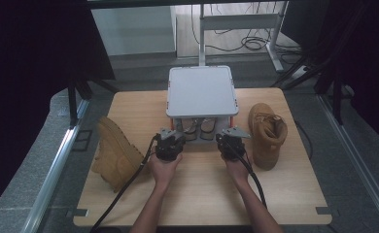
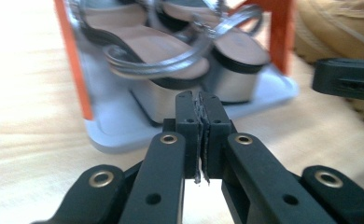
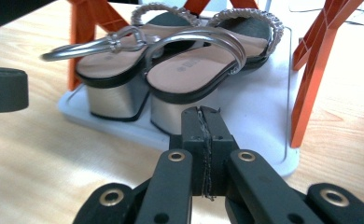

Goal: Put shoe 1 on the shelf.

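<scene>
A small two-level rack [image 1: 201,92] with grey shelves and orange legs [image 3: 316,74] stands at the table's far middle. On its lower shelf [image 3: 264,116] sits a pair of silver block-heeled sandals [image 3: 189,70] [image 2: 171,60], heels toward me. My left gripper [image 1: 170,141] [image 2: 198,100] is shut and empty just in front of the shelf. Beside it, my right gripper [image 1: 232,138] [image 3: 202,114] is shut too, its tips close to a sandal heel. A tan boot [image 1: 267,133] stands right of the rack. Another tan boot [image 1: 115,154] lies left of it.
The wooden table [image 1: 202,194] has bare room in front of my hands. Dark curtains hang on both sides. A desk frame and cables [image 1: 246,41] stand on the floor behind the table.
</scene>
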Motion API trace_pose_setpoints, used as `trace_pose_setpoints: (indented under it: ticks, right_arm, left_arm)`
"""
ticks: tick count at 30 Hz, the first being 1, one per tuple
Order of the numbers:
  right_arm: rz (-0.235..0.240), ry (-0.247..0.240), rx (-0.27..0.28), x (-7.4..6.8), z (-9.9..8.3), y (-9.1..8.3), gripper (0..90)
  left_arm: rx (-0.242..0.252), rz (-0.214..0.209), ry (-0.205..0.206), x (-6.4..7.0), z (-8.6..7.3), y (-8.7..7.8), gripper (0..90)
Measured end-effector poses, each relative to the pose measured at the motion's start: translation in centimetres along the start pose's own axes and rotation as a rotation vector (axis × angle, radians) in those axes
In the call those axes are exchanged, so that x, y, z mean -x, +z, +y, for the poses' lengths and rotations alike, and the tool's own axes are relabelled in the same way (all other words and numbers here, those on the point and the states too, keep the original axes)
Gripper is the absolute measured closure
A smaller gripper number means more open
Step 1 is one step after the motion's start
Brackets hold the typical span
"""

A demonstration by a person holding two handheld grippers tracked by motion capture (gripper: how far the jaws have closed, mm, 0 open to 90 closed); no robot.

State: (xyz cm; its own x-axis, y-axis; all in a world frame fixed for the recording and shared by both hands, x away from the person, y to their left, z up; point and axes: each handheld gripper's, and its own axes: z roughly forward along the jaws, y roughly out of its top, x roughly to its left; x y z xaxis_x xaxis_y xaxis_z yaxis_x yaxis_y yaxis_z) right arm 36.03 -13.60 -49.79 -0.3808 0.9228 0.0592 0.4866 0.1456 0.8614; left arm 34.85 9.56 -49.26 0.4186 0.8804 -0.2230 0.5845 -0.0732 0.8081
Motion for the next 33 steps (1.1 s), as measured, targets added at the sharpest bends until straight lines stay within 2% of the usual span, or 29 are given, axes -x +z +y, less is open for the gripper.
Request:
trace_pose_setpoints:
  ticks: [4,7,10,15,20,23,29,33]
  right_arm:
    - [0.048,-0.009,-0.002,-0.1,-0.5,-1.4,85.6]
    - [0.098,-0.018,-0.005,-0.1,-1.1,-2.4,76.0]
    - [0.107,-0.014,-0.016,-0.1,-1.6,-3.1,66.2]
    - [0.111,-0.008,-0.029,0.1,-2.6,-4.3,58.0]
    - [0.127,-0.014,-0.041,0.6,-3.8,-5.3,53.6]
    - [0.158,-0.019,-0.037,0.8,-4.4,-5.9,51.3]
    - [0.237,-0.028,-0.018,1.0,-4.9,-7.0,47.7]
    - [0.252,-0.028,-0.012,1.0,-5.0,-7.6,46.6]
  left_arm:
    - [-0.006,-0.018,0.024,0.2,-0.5,-1.1,83.0]
    - [-0.027,-0.019,0.083,0.8,-0.9,-1.6,72.4]
    - [-0.038,-0.028,0.109,1.2,-1.3,-2.3,64.1]
    - [-0.04,-0.035,0.107,0.9,-1.8,-3.4,54.2]
    - [-0.041,-0.071,0.097,0.4,-2.5,-4.6,48.8]
    - [-0.038,-0.089,0.094,0.2,-2.8,-5.3,46.2]
    - [-0.043,-0.109,0.114,0.3,-4.2,-6.4,42.7]
    - [-0.045,-0.114,0.125,0.3,-4.9,-7.2,41.8]
